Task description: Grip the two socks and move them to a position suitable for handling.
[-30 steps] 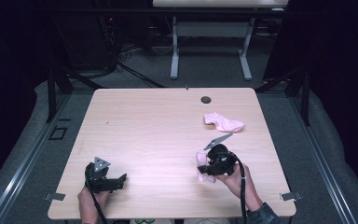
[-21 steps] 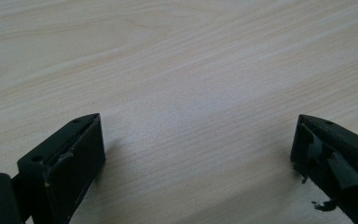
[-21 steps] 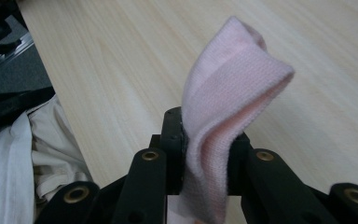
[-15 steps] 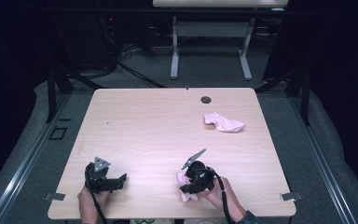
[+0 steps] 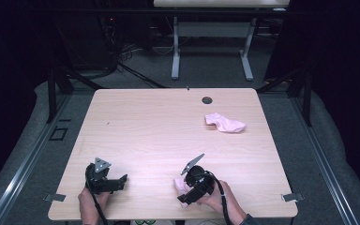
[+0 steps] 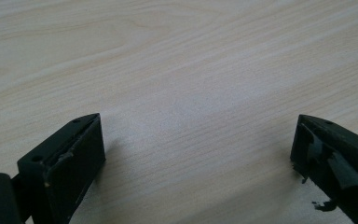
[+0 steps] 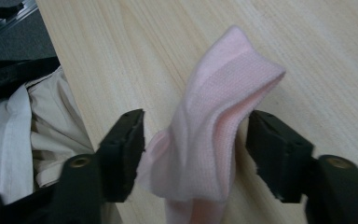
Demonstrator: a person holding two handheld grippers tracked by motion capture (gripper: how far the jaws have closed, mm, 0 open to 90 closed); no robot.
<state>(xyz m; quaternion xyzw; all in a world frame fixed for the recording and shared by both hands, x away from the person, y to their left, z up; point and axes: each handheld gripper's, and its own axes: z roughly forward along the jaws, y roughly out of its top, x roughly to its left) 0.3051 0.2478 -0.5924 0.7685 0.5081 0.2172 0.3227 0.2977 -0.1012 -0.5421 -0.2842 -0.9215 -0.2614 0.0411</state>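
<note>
Broadly, a pale wooden table (image 5: 168,136) takes up the middle of the high view, standing on grey carpet with a white-legged table (image 5: 211,51) behind it. A small dark round grommet (image 5: 207,100) sits near the far edge of the tabletop. Toward the far right of the top lies a pink sock (image 5: 225,123), flat and well apart from both hands.

At the near edge, the person's right hand (image 5: 222,201) holds the right gripper (image 5: 183,191), which points toward the near edge of the table and the person. A second pink sock (image 7: 209,140) is between its jaws, its cuff end standing up in a fold while its lower part trails down toward the wood. In the right gripper view the jaws stand apart on either side of the fabric; they have just been opening, and a gap shows between the left pad and the cloth, so the sock is loose between them rather than pinched. Beyond the left jaw, past the table edge, light clothing (image 7: 37,126) of the person shows.

The left hand (image 5: 91,202) holds the left gripper (image 5: 122,180) resting low near the front left. Its jaws are spread wide over bare wood with nothing between them.
</note>
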